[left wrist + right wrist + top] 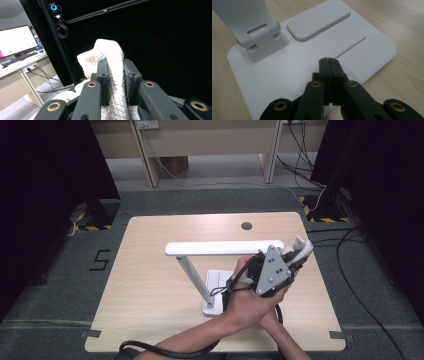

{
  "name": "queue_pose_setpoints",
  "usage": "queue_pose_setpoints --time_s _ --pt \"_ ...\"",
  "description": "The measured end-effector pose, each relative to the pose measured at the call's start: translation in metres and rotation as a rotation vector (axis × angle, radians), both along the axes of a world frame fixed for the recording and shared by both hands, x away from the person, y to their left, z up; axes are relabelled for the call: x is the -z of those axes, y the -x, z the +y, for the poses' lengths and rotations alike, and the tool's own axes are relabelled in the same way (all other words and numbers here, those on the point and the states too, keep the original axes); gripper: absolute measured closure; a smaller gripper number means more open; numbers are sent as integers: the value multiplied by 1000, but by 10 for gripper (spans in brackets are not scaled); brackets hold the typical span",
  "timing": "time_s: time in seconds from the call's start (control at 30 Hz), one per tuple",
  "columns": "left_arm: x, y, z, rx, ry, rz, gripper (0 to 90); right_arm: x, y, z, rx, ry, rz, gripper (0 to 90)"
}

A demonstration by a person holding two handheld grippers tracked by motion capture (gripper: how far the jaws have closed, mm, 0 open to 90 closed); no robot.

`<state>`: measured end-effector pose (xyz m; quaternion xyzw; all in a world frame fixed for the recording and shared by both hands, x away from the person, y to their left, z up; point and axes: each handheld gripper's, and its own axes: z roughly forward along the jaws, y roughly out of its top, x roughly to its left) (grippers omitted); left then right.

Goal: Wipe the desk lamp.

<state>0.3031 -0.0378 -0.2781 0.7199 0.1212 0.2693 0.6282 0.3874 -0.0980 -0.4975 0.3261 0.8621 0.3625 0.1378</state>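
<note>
A white desk lamp stands on the table, its long head bar (220, 248) level above its flat base (217, 279). My left gripper (295, 255) is at the bar's right end, shut on a white quilted cloth (303, 245). In the left gripper view the cloth (110, 52) is pinched between the jaws and sticks up past the left gripper (116, 68). My right gripper (328, 62) is shut with nothing between its jaws, and its tips rest on or just over the lamp base (287, 72), near a thin groove. The lamp's hinge (262, 40) and a ribbed pad (318, 21) lie beyond.
The wooden table (150, 270) has a cable hole (246, 226) near its far edge. Cables lie on the floor to the right (350, 270). Black curtains stand on both sides. A lit monitor (17, 40) sits on a desk off to the side.
</note>
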Motion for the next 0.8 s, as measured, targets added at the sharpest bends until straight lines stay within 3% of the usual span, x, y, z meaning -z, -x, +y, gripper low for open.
queue_pose_setpoints --time_s 0.17,0.57,0.8 --pt "3 10 17 -1 8 -7 776 0 1 0 0 -4 1 900" --pt "12 32 104 -29 60 15 777 0 1 0 0 0 6 900" --pt "24 38 159 -114 97 38 777 0 1 0 1 -1 2 900"
